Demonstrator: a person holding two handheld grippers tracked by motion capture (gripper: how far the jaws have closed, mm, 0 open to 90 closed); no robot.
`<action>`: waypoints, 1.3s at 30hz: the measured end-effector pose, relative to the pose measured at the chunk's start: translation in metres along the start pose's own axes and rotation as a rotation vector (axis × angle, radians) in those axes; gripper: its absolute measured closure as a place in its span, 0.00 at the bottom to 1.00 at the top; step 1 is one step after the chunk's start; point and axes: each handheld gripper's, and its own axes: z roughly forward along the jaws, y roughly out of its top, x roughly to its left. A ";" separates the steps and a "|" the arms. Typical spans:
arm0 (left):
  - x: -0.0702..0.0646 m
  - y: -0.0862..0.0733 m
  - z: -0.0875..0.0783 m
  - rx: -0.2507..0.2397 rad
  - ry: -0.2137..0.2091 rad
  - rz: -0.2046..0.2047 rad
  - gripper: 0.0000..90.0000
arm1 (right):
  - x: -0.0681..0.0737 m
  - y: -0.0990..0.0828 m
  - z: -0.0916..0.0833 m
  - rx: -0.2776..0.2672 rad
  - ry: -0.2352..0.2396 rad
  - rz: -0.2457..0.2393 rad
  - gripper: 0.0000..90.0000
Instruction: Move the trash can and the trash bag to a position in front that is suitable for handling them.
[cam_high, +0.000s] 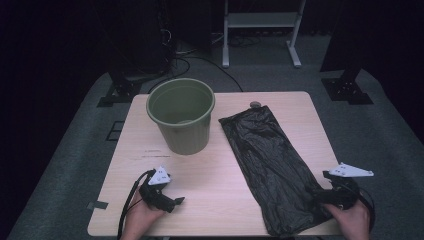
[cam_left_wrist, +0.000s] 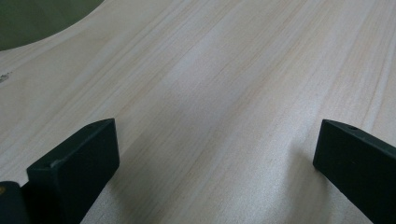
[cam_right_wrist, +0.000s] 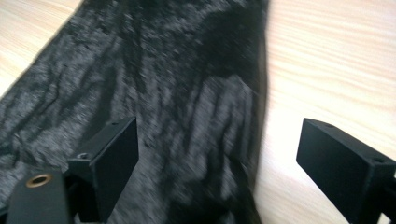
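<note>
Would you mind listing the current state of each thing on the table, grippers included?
Green bin: upright, open-topped, no liner.
Black bag: lying flat, crumpled, unopened, beside the bin and apart from it.
Left gripper: jaws open over bare table, holding nothing.
Right gripper: jaws open, straddling the bag's edge, not pressing it.

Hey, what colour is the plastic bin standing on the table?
Olive green: the ribbed plastic bin shows best in the high view.

dim lab or recording studio, black-curtained walls, grey carpet, cables (cam_high: 186, 62) and stand bases (cam_high: 347, 89) well beyond the left gripper (cam_high: 161, 194), white metal frame (cam_high: 261, 30), lone wooden table (cam_high: 220, 165)
</note>
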 end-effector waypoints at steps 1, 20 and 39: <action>0.000 0.000 0.000 0.000 0.000 0.000 0.00 | 0.002 0.001 0.001 -0.002 0.010 -0.007 0.10; 0.000 0.000 0.000 0.000 0.000 0.001 0.00 | 0.047 0.037 0.063 0.011 0.112 -0.097 0.10; 0.000 0.000 0.000 0.001 0.006 -0.002 0.00 | 0.055 0.028 0.091 0.059 0.106 -0.123 0.10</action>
